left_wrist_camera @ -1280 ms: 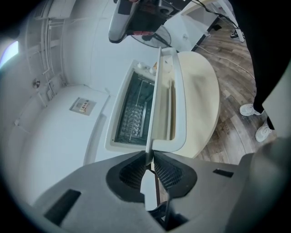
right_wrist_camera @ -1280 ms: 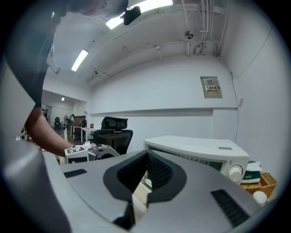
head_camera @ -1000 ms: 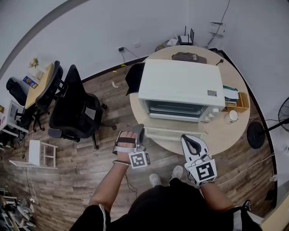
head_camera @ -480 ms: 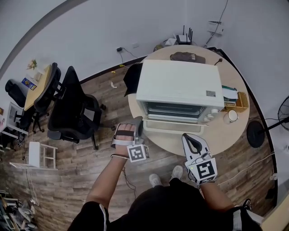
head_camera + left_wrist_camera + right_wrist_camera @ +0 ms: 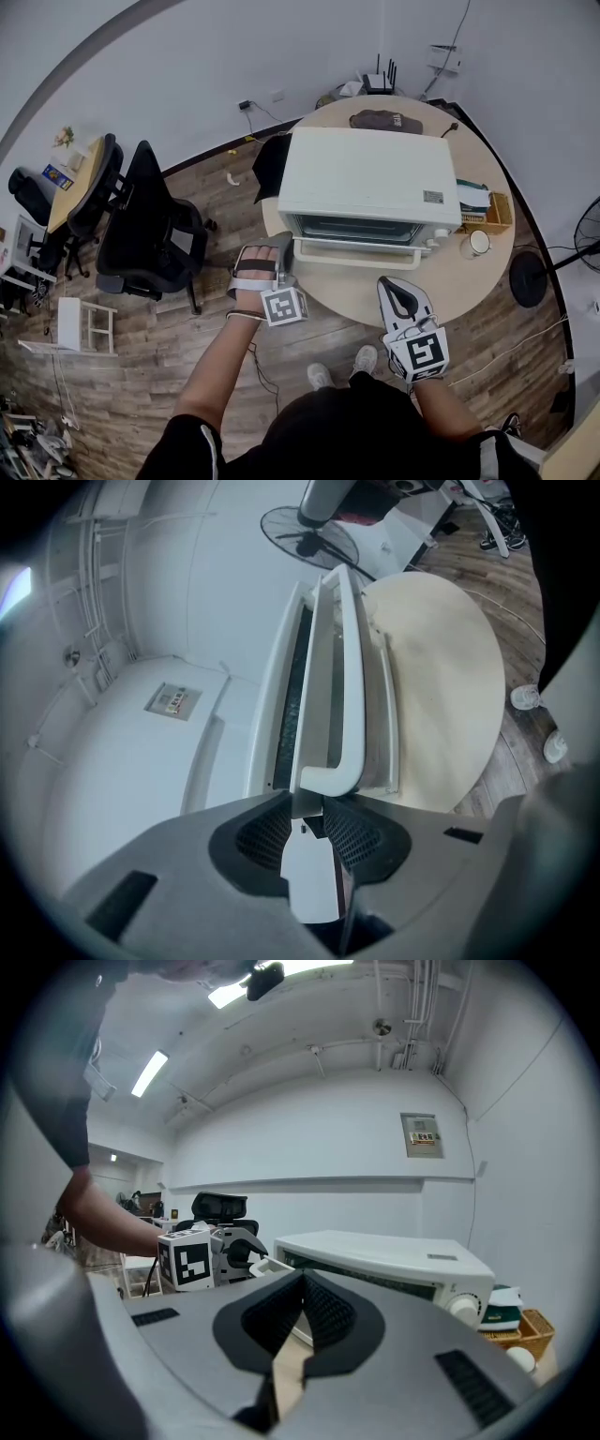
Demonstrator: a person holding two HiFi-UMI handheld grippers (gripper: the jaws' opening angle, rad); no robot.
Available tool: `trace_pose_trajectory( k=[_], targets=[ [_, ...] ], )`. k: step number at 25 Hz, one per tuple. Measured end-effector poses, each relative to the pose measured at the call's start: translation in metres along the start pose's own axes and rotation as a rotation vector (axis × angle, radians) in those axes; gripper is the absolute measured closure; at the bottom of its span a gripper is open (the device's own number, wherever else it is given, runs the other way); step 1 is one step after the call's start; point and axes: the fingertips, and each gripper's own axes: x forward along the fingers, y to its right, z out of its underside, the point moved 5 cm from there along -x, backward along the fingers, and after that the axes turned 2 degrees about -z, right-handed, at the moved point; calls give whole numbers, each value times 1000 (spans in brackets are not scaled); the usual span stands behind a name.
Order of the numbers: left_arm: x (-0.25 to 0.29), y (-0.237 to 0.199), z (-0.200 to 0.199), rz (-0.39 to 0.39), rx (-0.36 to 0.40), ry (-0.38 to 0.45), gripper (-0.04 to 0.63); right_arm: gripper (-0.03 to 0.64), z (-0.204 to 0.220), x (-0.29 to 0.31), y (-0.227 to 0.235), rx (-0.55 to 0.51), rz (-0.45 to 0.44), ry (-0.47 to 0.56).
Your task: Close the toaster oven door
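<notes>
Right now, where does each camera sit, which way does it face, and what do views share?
Head view: on the person's head, looking steeply down at the toaster oven on the round table; arms, left tool, right tool show.
Left gripper view: on the left tool, facing the door handle; its jaws have just been opening, empty, handle's end at their tips.
Right gripper view: on the right tool, jaws together, facing the oven's front; left arm shows.
All three see the oven.
</notes>
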Motion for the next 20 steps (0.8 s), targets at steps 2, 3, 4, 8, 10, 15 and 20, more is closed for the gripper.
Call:
trace_pose_trajectory(
  k=[2,3,4,8,10,15,20],
  targets=[
    [4,-3,0,8,-2,-9,506,620,0,-1,0,3,2,0],
    [6,-4,-1,12,-3,-12,506,620,0,-2,1,3,4,0],
    [8,-6,-1,13,-4,-14,505,620,0,-3,2,4,5,-1],
    [18,-9,-2,8,-6,-20,502,620,2,-6,4,5,15,-2],
    [22,-13,-3,16,-2,-32,502,620,3,-7,5,6,19,-3],
    [30,-22,-3,26,3,-58,502,620,5,-8,5,4,17,-5],
    [31,-22,-4,49,18,-58,500,620,3,-12,6,5,24,-4]
  ],
)
